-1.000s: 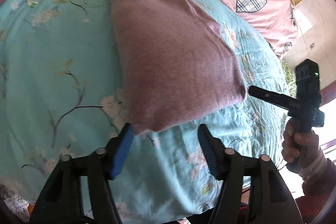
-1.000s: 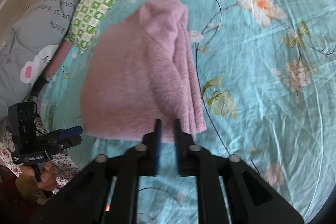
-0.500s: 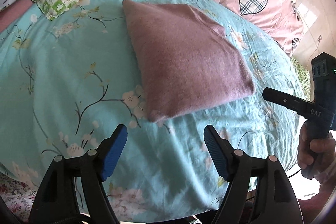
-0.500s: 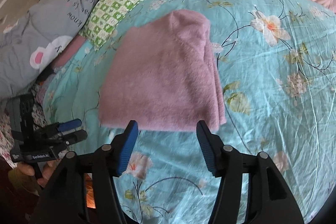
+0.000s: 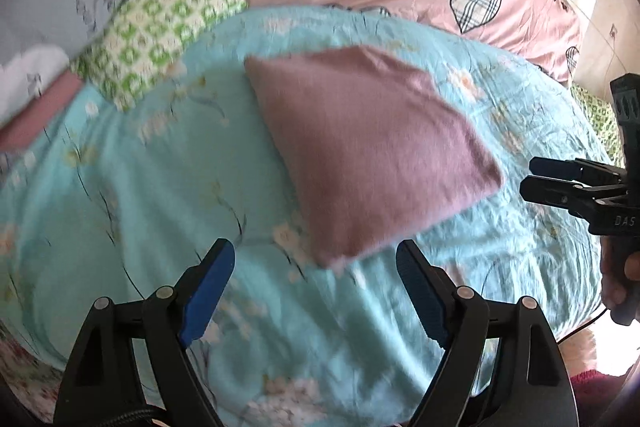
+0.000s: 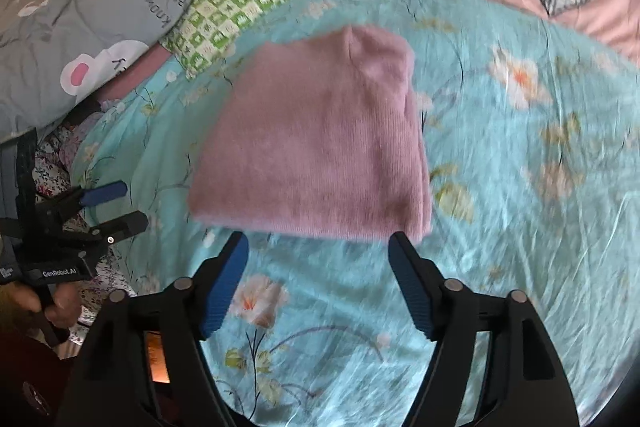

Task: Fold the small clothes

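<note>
- The folded mauve garment lies flat on the bed's turquoise floral sheet, ahead of both pairs of tongs and touched by neither.
- From the left tongs, the garment's nearest corner sits just beyond the gap between the blue pads, and the cloth spreads up and to the right from there, so it reads as a diamond.
- From the right tongs, the garment shows its near hem square-on, just past the tips, running side to side across the gap.
- Both pairs of tongs are opening and stand wide, with only bare sheet between the jaws.
- In the right wrist view the long axis seems to run away from the tongs, from the broad near hem to a narrower, rounded far end towards the green checked pillow; motion blur makes this uncertain.
- The stacked fold edges lie along the garment's right side in that view.
- The right tongs look the nearer to an edge, the left the nearer to a corner.
- In my judgement the fold is done and any further move would start at that near hem.
</note>
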Action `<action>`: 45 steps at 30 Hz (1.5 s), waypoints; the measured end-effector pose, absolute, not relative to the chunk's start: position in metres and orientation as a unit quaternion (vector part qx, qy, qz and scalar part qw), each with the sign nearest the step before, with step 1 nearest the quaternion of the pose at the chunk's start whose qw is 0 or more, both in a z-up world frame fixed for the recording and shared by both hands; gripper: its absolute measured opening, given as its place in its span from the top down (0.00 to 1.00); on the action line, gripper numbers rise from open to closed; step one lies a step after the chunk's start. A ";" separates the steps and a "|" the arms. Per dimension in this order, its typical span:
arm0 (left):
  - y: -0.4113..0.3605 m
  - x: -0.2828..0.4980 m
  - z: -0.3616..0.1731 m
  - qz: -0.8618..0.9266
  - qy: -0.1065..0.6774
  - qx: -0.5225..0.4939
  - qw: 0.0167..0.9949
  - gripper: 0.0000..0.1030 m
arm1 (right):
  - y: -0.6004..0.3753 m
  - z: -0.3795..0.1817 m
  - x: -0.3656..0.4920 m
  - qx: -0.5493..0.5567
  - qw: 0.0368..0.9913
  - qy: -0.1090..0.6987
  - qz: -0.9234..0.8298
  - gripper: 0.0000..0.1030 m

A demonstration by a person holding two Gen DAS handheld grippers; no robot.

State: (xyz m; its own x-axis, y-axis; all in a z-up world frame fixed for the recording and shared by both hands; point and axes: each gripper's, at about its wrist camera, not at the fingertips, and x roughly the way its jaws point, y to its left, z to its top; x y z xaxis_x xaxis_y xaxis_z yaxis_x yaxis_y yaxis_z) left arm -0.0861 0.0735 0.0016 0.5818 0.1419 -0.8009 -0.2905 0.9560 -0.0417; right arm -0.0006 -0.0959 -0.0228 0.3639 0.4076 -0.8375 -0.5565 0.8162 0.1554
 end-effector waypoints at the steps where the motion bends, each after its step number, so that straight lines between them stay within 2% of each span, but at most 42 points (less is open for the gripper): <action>1: 0.074 -0.083 0.008 0.122 0.437 -0.079 0.887 0.18 | -0.094 -0.017 0.002 -0.080 0.825 0.476 0.295 0.23; 5: 0.076 -0.069 0.029 0.131 0.426 -0.048 0.894 0.16 | -0.089 0.006 0.017 -0.088 0.831 0.456 0.307 0.18; 7: 0.077 -0.064 0.036 0.135 0.417 -0.038 0.898 0.11 | -0.086 0.014 0.021 -0.092 0.834 0.447 0.311 0.16; 11: 0.083 -0.054 0.024 0.137 0.427 -0.044 0.893 0.07 | -0.081 0.020 0.031 -0.103 0.839 0.432 0.315 0.09; 22: 0.095 -0.038 -0.021 0.149 0.450 -0.092 0.876 0.07 | -0.075 -0.018 0.049 -0.097 0.825 0.462 0.309 0.09; 45: 0.097 -0.005 -0.021 0.165 0.455 -0.077 0.872 0.06 | -0.062 -0.044 0.075 -0.102 0.819 0.474 0.308 0.09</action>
State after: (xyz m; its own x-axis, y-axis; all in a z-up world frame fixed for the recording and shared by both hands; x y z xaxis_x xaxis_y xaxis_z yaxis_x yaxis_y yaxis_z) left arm -0.0049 0.0970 -0.0215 0.5317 0.2186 -0.8183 -0.3585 0.9334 0.0164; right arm 0.0746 -0.0618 -0.0438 0.3608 0.4074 -0.8390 -0.6008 0.7896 0.1250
